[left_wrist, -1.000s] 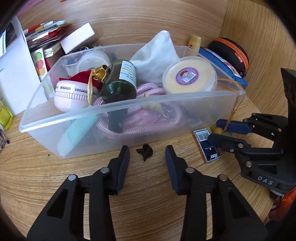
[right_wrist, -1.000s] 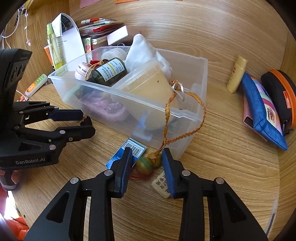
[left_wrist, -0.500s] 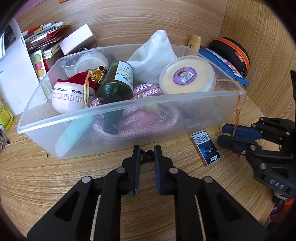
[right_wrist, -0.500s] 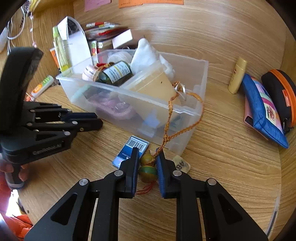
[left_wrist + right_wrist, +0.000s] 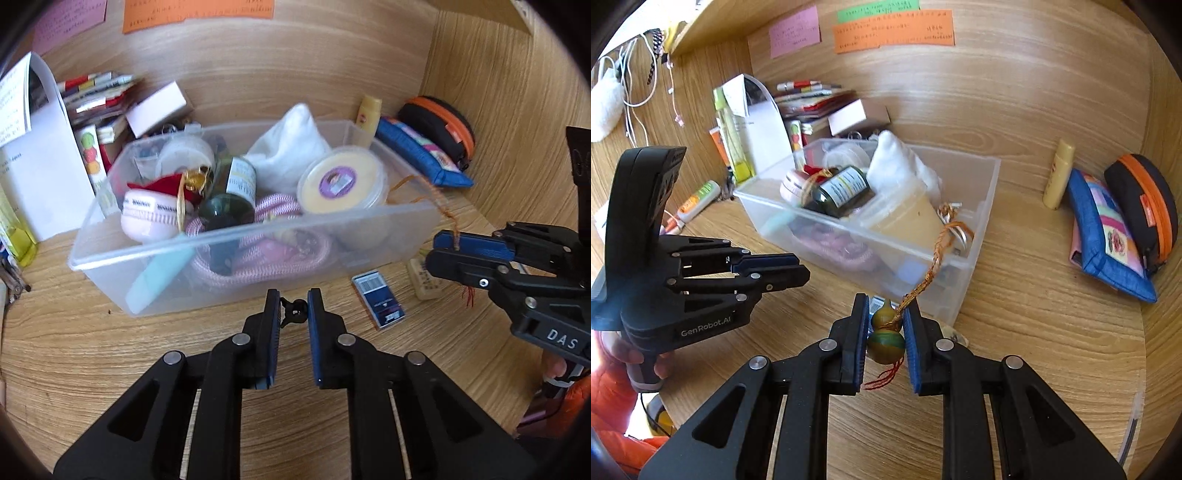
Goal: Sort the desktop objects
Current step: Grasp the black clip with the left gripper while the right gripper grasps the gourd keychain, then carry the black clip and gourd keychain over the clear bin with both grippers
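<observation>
A clear plastic bin [image 5: 155, 254] on the wooden desk holds a dark bottle [image 5: 231, 201], a yellow tub [image 5: 341, 184], a pink rope, a white pouch and other items. My left gripper [image 5: 293, 308] is shut on a small black clip [image 5: 293, 310], lifted in front of the bin. My right gripper [image 5: 886, 328] is shut on a green-and-yellow gourd charm [image 5: 884, 338]; its braided orange cord [image 5: 932, 266] runs up over the bin's corner. The right gripper also shows at the right of the left wrist view [image 5: 448, 254].
A small blue box [image 5: 376, 297] and a tan tag [image 5: 424, 278] lie on the desk by the bin. A blue pouch [image 5: 1104, 236], a black-orange case [image 5: 1145, 206] and a yellow tube [image 5: 1058, 177] are to the right. Books and papers [image 5: 757, 125] stand behind-left.
Both grippers have closed, the left on the black clip and the right on the gourd charm, and both have risen off the desk with them.
</observation>
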Available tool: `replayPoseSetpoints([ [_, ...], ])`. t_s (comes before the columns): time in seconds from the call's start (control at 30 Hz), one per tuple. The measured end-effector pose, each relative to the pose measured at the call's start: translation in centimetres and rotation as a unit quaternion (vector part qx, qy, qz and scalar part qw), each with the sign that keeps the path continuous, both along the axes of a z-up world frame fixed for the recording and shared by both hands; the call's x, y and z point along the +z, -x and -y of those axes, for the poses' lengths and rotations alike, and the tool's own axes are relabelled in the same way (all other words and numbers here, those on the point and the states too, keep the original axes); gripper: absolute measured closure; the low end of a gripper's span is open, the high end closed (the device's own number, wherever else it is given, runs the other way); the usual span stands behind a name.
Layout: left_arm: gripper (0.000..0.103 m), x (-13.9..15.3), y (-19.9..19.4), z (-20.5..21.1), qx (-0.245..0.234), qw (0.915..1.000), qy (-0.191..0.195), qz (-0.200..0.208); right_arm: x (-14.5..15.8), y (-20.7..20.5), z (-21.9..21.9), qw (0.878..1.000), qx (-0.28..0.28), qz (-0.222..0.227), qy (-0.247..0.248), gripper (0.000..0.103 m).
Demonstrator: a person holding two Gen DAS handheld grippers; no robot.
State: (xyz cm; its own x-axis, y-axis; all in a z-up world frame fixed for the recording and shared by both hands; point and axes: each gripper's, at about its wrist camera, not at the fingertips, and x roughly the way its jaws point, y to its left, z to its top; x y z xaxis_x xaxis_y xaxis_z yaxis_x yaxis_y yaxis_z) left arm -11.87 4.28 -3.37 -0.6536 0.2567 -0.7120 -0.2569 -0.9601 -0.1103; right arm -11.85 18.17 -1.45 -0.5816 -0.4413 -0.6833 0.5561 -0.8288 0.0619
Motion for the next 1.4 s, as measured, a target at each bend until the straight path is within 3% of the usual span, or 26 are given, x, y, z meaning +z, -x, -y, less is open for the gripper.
replayPoseSetpoints([
  [0.8, 0.090, 5.7, 1.6, 1.9, 0.000, 0.9976, -0.009, -0.068, 4.9, 2.2, 1.5, 0.998, -0.003, -0.057, 0.009, 0.087],
  [1.4, 0.090, 3.8, 5.6, 1.5, -0.012, 0.9991, -0.017, -0.036, 2.9, 6.1, 0.9, 0.999, -0.022, -0.032, -0.006, 0.087],
])
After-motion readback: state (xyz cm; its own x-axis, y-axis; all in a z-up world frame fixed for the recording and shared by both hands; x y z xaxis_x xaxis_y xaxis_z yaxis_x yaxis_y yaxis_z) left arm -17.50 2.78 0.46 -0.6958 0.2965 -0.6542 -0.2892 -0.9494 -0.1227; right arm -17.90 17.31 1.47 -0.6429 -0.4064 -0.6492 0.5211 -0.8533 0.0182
